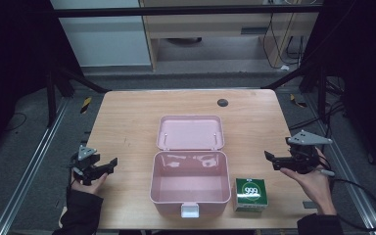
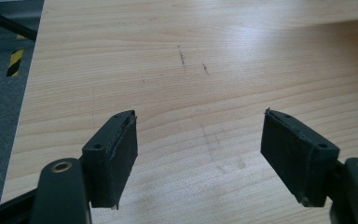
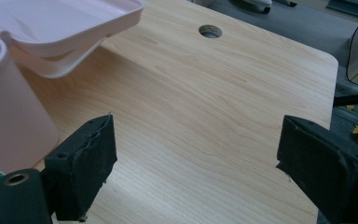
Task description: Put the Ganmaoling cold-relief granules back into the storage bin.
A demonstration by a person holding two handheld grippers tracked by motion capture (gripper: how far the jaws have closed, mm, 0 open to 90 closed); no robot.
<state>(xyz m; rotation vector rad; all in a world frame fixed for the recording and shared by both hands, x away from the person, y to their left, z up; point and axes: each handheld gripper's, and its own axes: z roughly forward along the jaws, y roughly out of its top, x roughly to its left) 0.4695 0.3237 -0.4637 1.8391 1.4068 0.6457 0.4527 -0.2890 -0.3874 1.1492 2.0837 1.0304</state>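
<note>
A pink plastic box [image 1: 190,183] stands open at the table's middle front, its lid [image 1: 190,132] laid flat behind it and a white latch [image 1: 190,210] at its front. The box looks empty. A small green carton [image 1: 249,195] marked 999 sits just right of the box. My left gripper [image 1: 108,165] hovers at the left edge, well left of the box, open over bare wood [image 2: 200,135]. My right gripper [image 1: 270,157] is held at the right edge, above and right of the carton, open with nothing between its pads [image 3: 193,154]. The box wall [image 3: 9,116] and lid [image 3: 60,28] show at left there.
The wooden table [image 1: 127,127] has a round cable hole [image 1: 222,102] near its back edge, seen too as the hole [image 3: 210,31] in the right gripper view. Metal rails run along both sides on the floor. A cable trails from the right gripper off the right edge.
</note>
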